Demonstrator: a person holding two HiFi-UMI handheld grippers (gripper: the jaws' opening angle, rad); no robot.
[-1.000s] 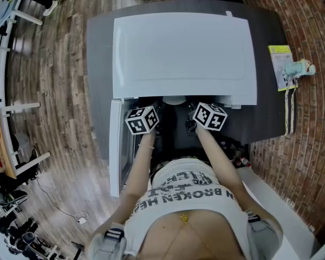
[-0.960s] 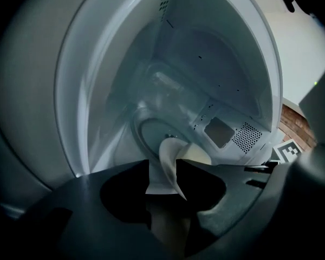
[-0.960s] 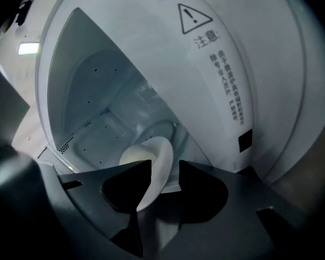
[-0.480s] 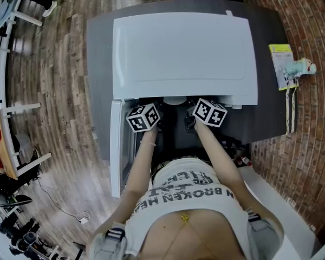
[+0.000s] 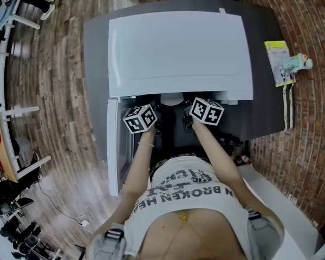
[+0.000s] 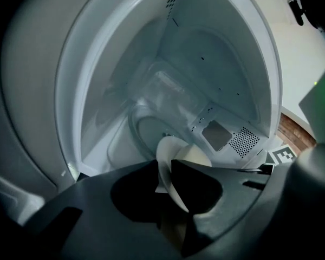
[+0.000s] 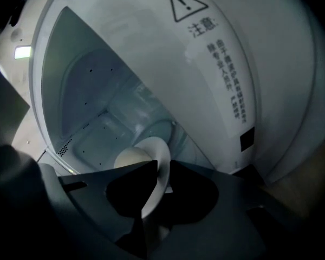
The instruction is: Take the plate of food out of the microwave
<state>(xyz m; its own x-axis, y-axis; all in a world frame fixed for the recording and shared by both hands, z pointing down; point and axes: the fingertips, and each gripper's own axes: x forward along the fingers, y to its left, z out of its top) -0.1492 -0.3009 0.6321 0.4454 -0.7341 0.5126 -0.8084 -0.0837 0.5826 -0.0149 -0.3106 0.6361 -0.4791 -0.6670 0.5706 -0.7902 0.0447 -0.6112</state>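
A white plate [image 6: 176, 148] carrying a pale round bun [image 6: 199, 157] sits inside the white microwave [image 5: 179, 50], tilted in both gripper views. My left gripper [image 6: 162, 169] has the plate's rim between its jaws, which are closing. From the opposite side my right gripper [image 7: 162, 169] straddles the plate's [image 7: 158, 158] rim beside the bun [image 7: 131, 157], and its jaws are closing too. I see no firm pinch on either side. In the head view the left gripper [image 5: 140, 118] and right gripper [image 5: 207, 110] reach under the microwave's front edge, fingertips hidden.
The microwave door [image 5: 114, 145] hangs open at the left. The microwave stands on a dark grey table [image 5: 265, 112]. A yellow-green packet [image 5: 277, 61] and a small pale toy [image 5: 297, 64] lie at the table's right edge, by the brick floor. The glass turntable [image 6: 143, 131] lies behind the plate.
Both grippers stay at the microwave's opening. Only the head view has shifted slightly, so everything sits a little more to the left.
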